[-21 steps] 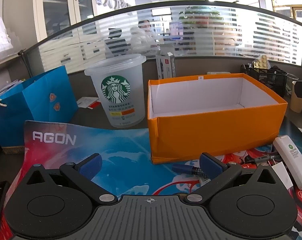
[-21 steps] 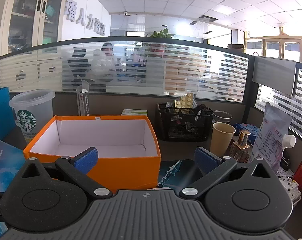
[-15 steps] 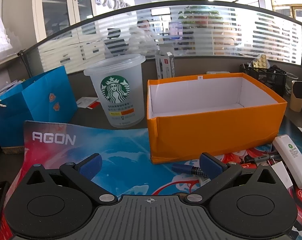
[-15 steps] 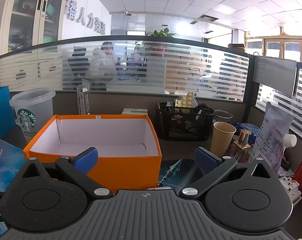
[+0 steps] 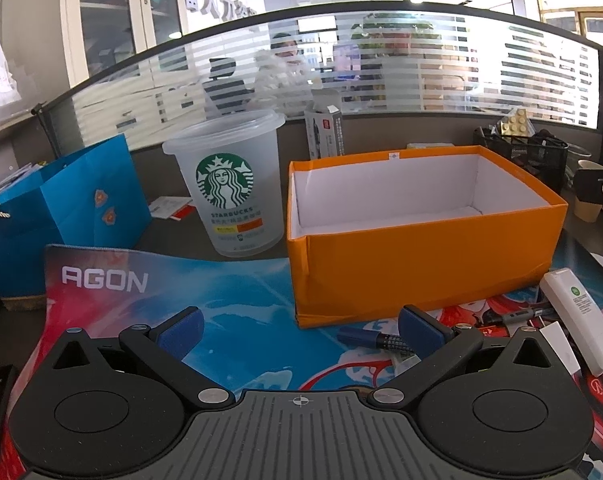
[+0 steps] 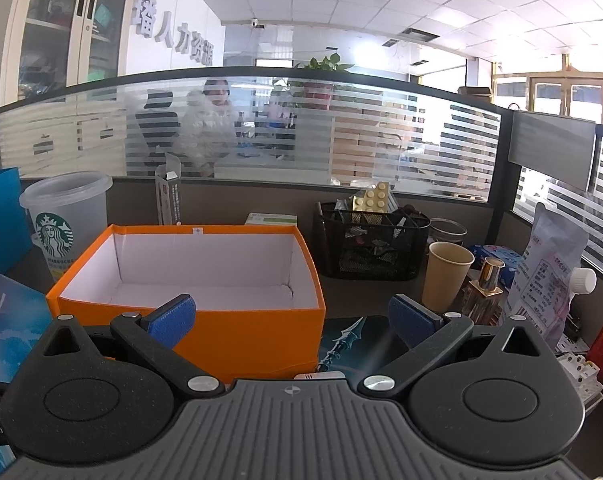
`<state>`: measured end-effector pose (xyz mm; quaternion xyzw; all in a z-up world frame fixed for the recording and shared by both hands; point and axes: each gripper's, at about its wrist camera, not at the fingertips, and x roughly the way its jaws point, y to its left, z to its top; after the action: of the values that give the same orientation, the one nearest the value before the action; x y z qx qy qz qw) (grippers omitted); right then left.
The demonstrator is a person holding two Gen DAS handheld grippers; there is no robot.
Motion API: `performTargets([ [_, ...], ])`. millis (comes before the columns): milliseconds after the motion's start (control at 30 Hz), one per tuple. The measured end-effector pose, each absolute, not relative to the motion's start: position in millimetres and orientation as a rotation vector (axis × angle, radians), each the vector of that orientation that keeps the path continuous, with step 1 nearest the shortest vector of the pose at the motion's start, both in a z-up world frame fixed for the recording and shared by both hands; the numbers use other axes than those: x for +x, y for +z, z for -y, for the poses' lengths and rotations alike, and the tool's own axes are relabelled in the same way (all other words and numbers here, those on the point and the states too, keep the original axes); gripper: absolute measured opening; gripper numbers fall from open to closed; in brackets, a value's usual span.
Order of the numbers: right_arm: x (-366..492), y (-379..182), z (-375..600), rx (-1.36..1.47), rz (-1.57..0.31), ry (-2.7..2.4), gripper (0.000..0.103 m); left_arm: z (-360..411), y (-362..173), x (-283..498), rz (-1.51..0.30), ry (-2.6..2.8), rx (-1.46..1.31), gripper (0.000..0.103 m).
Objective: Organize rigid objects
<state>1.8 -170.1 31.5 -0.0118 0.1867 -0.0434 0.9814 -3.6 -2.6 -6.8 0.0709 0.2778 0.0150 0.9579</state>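
A: Starting on the left, what's there?

B: A blue paper bag [image 5: 61, 208], then a frosted cup [image 5: 227, 184], standing on the tabletop [image 5: 173, 232] behind the printed mat [image 5: 229, 292]. The left gripper [image 5: 299, 332] hovers over that mat with its pads spread wide and nothing between them.

A: And the box?

B: The orange box [image 5: 421, 264] sits ahead and to the right of it, open-topped; what shows of its inside is bare. Just in front of its near wall lies a dark pen [image 5: 371, 338], long axis running left to right, its far end hidden behind the left gripper's right pad.

A: Anything further right?

B: Another pen [image 5: 517, 316] and a white rectangular device [image 5: 581, 320], angled away.

A: Which hand goes first?

B: Likely the left; the first pen is just beside its right finger. The right gripper [image 6: 291, 320], equally released and empty, points over the box's near right corner [image 6: 317, 308].
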Motion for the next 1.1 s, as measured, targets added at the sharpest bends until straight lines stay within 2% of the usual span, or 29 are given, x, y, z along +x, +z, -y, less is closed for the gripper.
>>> performTargets([
  [967,7,26,173,-0.03,-0.383,-0.036,0.103,-5,-21,-2,-0.579,-0.038,0.118,0.103],
  [1100,-3,11,181,-0.055,-0.367,0.043,0.103,-13,-29,-6,-0.6,-0.065,0.076,0.103],
])
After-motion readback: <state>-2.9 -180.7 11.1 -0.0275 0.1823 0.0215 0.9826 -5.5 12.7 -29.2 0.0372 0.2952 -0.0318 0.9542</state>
